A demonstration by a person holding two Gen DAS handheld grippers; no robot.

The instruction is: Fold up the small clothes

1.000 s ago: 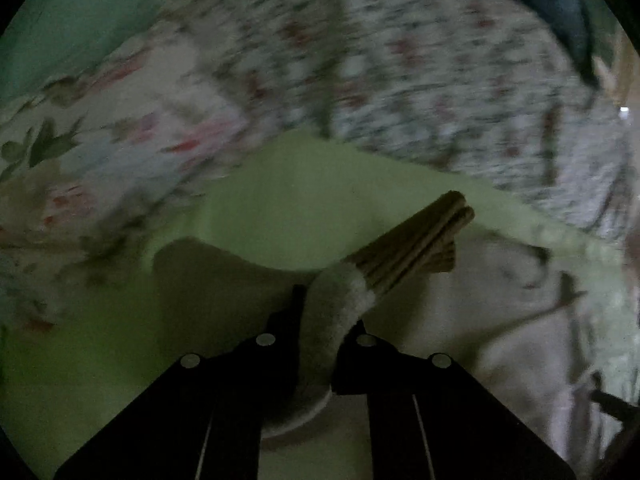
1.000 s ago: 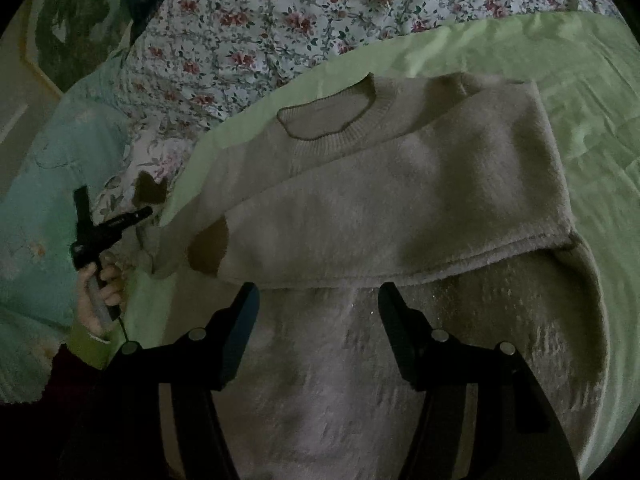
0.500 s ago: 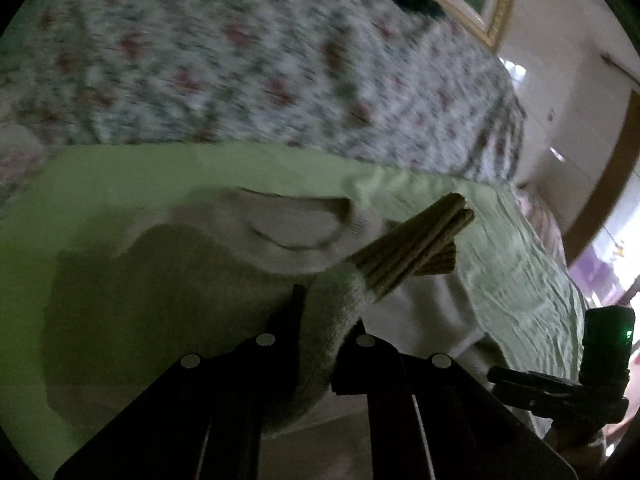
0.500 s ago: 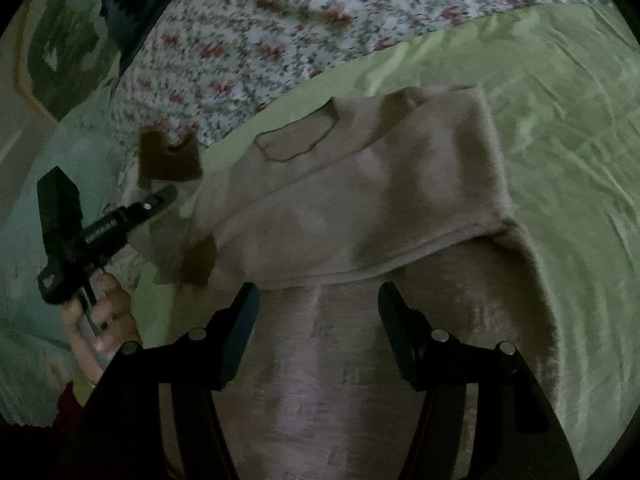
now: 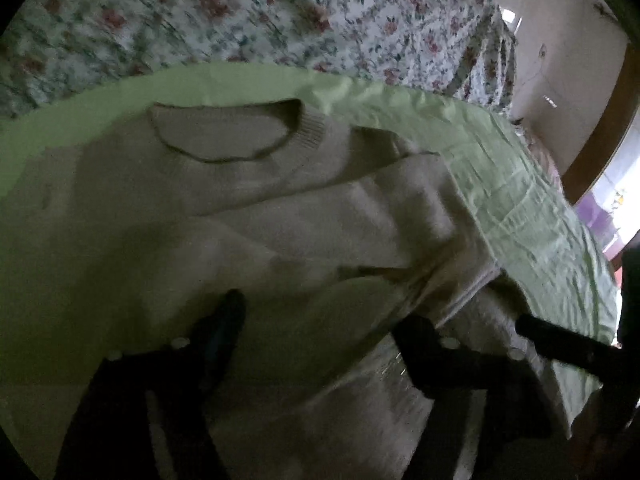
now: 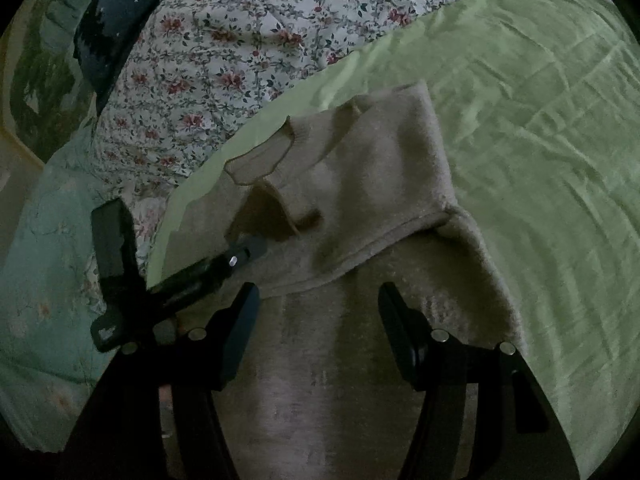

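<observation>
Beige sweater (image 6: 360, 184) lying on green sheet (image 6: 540, 100), both sleeves folded across. Left gripper (image 5: 320, 320) spread wide, holding nothing. Right gripper (image 6: 318, 312) likewise spread, empty.

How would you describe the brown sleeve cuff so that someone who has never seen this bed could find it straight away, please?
Start at the light green sheet spread over the floral quilt, where a beige sweater lies partly folded. Just below its round neckline, a sleeve lies across the chest. The brown cuff ends that sleeve, the only dark brown patch on the pale knit.
</observation>
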